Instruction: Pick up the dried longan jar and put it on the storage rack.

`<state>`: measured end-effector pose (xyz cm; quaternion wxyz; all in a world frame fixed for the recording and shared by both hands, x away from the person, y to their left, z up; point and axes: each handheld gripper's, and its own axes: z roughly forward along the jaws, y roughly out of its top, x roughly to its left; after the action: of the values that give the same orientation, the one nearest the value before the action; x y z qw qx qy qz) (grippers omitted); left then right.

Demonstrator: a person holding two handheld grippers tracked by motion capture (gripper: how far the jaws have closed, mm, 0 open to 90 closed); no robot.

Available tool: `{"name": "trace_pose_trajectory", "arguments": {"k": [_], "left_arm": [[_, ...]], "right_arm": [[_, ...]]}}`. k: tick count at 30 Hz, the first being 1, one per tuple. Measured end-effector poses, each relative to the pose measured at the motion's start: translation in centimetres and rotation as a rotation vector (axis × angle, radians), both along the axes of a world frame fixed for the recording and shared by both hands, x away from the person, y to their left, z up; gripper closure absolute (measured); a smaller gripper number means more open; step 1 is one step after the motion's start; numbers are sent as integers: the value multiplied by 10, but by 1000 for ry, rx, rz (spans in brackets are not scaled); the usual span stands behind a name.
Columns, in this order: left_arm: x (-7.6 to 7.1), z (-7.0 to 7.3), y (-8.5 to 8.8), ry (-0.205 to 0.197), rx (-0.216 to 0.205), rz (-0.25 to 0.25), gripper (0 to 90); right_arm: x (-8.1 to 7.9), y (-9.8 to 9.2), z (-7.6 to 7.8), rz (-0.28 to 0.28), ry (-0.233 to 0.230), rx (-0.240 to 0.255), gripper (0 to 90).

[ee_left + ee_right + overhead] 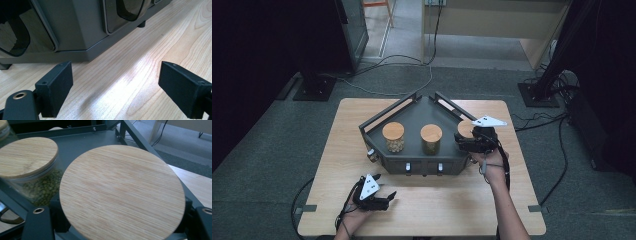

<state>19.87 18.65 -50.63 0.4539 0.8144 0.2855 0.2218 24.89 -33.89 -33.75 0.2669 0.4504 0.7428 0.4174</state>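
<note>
Right jar [122, 192] sits at the right end of the dark rack [412, 117], rightmost of three wood-lidded jars. Right gripper [473, 142] is on it from the front-right; in the right gripper view the round wooden lid hides the jaw tips, black jaw bodies sit tight at both lower sides of it. Looks clamped on the jar below the lid, but the contact itself is hidden, so that's a judgement

Middle jar [30, 167], with green peas inside, is just beside it on the left, small gap. Left jar [393, 136] further along, well apart

Left gripper [377, 199] idle low over the table [512, 210] in front of the rack, jaws wide apart, nothing between them, pointed at the rack's front drawers [32, 37]

For the lift, my read:
- go straight up first, clear the rack's rail before moving sideways
- don't swing left, middle jar is close enough to clip
- keep it upright, lid may just be resting on
- grip is on glass under the lid, could slip, so move slow
- the post and rail behind the jar are close, pull toward the person rather than back
</note>
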Motion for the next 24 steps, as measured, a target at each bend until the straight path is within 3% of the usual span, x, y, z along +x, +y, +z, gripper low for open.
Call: {"name": "trace_pose_trajectory", "arguments": {"k": [16, 24], "left_arm": [[0, 0, 0, 0, 2, -1, 123], [1, 0, 0, 4, 2, 3, 123]], "right_arm": [[13, 6, 2, -19, -8, 6, 255], [17, 6, -6, -22, 1, 19, 255]]}}
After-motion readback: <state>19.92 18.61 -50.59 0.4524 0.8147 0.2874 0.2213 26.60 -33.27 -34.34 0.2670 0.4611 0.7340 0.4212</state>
